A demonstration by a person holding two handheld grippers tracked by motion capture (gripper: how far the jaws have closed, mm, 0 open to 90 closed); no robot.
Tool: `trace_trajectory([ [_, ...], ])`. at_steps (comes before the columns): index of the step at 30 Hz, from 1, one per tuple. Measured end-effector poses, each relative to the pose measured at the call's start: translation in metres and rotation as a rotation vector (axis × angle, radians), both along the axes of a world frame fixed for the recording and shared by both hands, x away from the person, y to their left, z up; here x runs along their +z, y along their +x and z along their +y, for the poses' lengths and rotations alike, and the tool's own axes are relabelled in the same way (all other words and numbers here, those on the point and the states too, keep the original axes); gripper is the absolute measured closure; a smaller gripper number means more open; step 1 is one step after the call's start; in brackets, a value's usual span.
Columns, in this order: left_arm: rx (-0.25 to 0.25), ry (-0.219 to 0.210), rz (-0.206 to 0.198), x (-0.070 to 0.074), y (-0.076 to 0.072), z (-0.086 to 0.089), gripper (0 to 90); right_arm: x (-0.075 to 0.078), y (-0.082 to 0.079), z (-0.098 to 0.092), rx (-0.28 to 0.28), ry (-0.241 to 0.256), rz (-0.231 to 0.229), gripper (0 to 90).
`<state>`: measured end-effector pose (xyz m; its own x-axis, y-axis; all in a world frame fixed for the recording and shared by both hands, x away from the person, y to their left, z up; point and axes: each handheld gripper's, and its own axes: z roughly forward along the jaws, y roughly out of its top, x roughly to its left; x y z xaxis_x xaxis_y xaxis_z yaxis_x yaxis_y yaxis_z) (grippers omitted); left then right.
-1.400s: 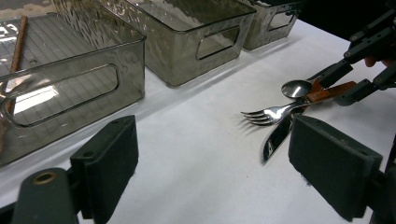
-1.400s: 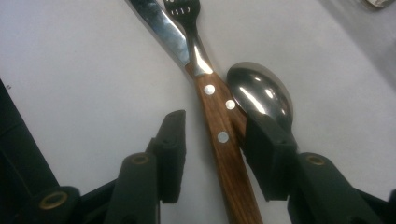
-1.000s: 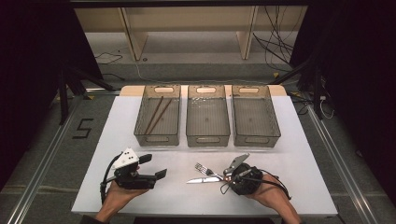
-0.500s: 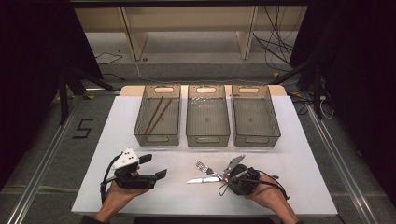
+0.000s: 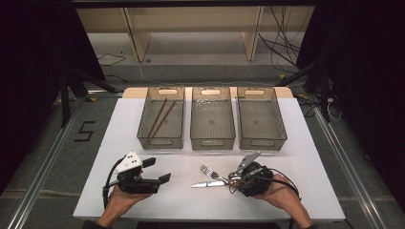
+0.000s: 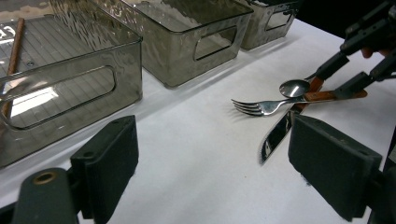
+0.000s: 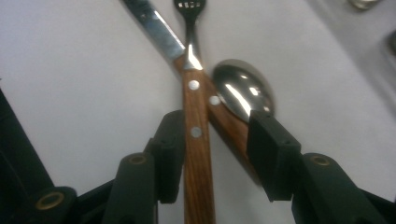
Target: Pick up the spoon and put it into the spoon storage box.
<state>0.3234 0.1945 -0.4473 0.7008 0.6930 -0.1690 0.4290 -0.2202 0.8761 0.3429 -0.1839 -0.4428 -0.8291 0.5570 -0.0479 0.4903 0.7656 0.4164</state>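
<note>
the white table (image 5: 143, 200) is presenting a flat, matte surface to me. three smoky, translucent plastic bins are standing in a row at its far side, each rectangular with cut-out handles and a ribbed floor: the left bin (image 5: 162, 125) is holding two thin brown chopsticks (image 5: 159, 117), while the middle bin (image 5: 212, 125) and the right bin (image 5: 261, 125) are standing just beside it. i am holding my left gripper (image 5: 155, 170) low at the near left of the table, its jaws standing wide apart with nothing between its blocky black pads (image 6: 108, 154). i am holding my right gripper (image 7: 215, 149) at the near right, its jaws partly open and straddling the riveted wooden handles of the fork (image 7: 192, 84) and the knife (image 7: 154, 25) without yet pinching them. these two are lying crossed on the table near the front centre, polished steel ends pointing towards my left gripper. the glossy oval spoon (image 7: 243, 88) is lying just beside the crossing, touching the right jaw's tip.
</note>
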Motion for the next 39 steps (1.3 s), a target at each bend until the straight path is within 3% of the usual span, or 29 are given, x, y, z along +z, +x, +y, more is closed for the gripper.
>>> trace_trajectory([
  [5, -0.001, 0.002, 0.003, 0.000, 0.000, 0.000, 15.7, 0.011, 0.007, -0.015, -0.033, 0.042, 0.003, 51.8],
  [8, -0.003, 0.001, 0.007, -0.001, 0.000, 0.000, 15.7, 0.015, 0.011, -0.023, -0.056, 0.011, -0.025, 51.5],
  [16, 0.000, -0.002, 0.002, 0.000, 0.001, 0.001, 15.7, 0.004, 0.027, -0.040, -0.104, -0.052, 0.033, 52.9],
  [27, 0.001, -0.001, 0.002, 0.000, 0.001, 0.000, 15.7, -0.012, 0.032, -0.045, -0.078, -0.141, 0.093, 59.8],
  [34, 0.001, 0.001, 0.003, 0.000, 0.001, 0.000, 15.8, -0.013, 0.034, -0.045, -0.062, -0.128, 0.130, 68.6],
  [39, 0.000, 0.002, 0.003, 0.000, 0.001, 0.000, 15.8, -0.012, 0.035, -0.042, -0.045, -0.148, 0.133, 74.8],
])
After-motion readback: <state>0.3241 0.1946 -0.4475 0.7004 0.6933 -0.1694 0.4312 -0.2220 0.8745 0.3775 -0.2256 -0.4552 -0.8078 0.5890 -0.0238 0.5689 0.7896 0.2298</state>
